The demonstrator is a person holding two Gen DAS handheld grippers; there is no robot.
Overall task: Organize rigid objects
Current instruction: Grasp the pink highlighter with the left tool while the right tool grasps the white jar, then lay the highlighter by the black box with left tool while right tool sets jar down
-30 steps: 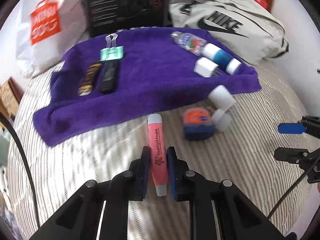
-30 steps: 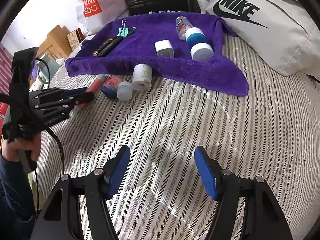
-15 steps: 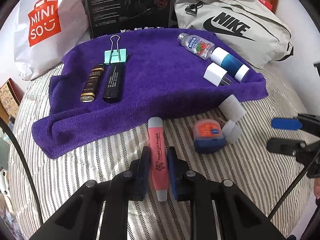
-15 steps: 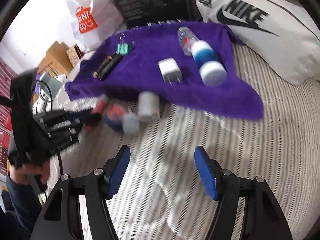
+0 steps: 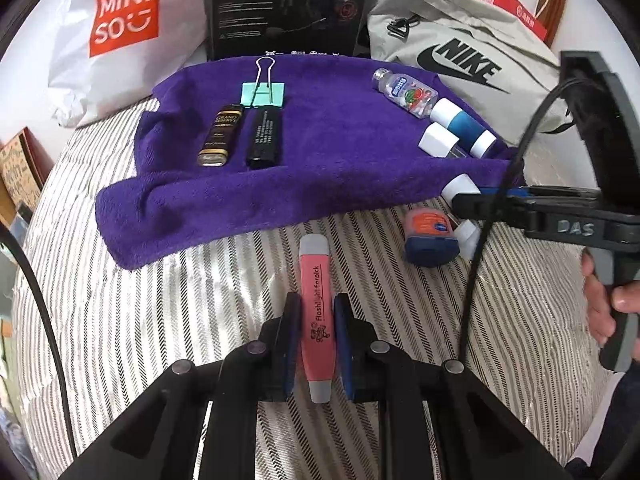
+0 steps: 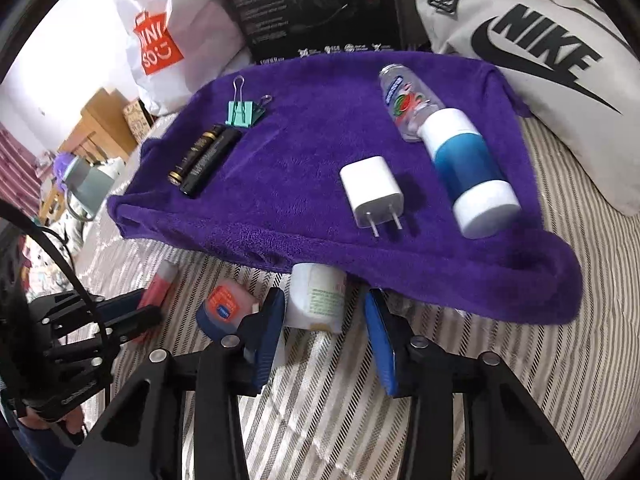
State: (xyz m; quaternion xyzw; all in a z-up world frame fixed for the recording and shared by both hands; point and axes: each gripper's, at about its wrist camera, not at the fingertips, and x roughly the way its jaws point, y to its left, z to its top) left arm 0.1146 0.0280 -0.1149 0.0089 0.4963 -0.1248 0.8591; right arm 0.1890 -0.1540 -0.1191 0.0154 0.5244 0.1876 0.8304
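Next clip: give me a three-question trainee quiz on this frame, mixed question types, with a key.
1. True or false: the left gripper has its fingers closed on the pink flashlight stick.
2. Multiple choice: the white charger plug lies on
A. the striped bedcover
B. the purple towel
C. the grey Nike bag
3. Fill in: the right gripper has its open fingers either side of the white ____ lying at the towel's near edge.

Key
1. True; the fingers press both its sides.
2. B
3. tube, which lies between the fingers; contact cannot be confirmed.
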